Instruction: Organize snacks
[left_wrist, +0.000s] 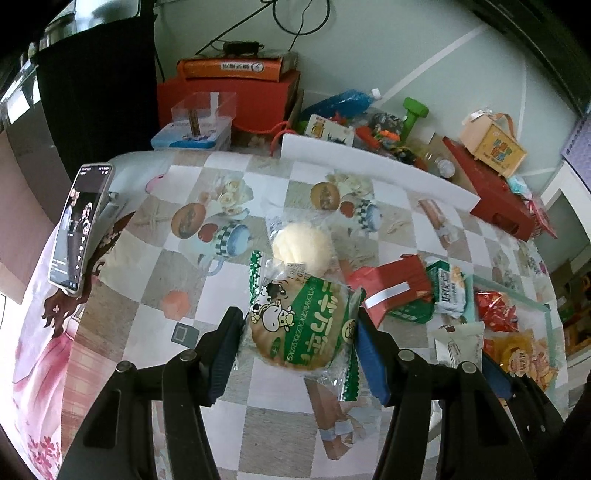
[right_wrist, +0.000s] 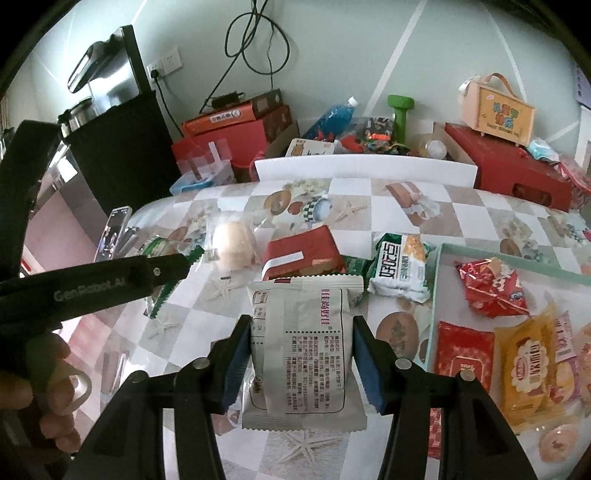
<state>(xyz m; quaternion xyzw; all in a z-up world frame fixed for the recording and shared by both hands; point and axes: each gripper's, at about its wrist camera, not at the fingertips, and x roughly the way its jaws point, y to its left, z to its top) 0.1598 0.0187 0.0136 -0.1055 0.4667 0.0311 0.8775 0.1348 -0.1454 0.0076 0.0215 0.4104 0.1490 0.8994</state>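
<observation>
My left gripper (left_wrist: 297, 343) has its blue pads against both sides of a green-and-clear packet with a round cow-print biscuit (left_wrist: 301, 325). My right gripper (right_wrist: 301, 363) is shut on a white snack packet with red and black print (right_wrist: 304, 347). On the table lie a pale round bun in clear wrap (left_wrist: 301, 245), a red packet (left_wrist: 391, 284) and a green-and-white packet (right_wrist: 400, 267). A pale green tray (right_wrist: 439, 258) at the right holds red and yellow snack packets (right_wrist: 524, 360).
A phone (left_wrist: 79, 225) leans upright at the table's left. A white board (right_wrist: 364, 166) stands along the far edge, with red boxes (right_wrist: 513, 166), a blue bottle and a green dumbbell behind it. The left gripper's arm (right_wrist: 92, 284) crosses the right wrist view.
</observation>
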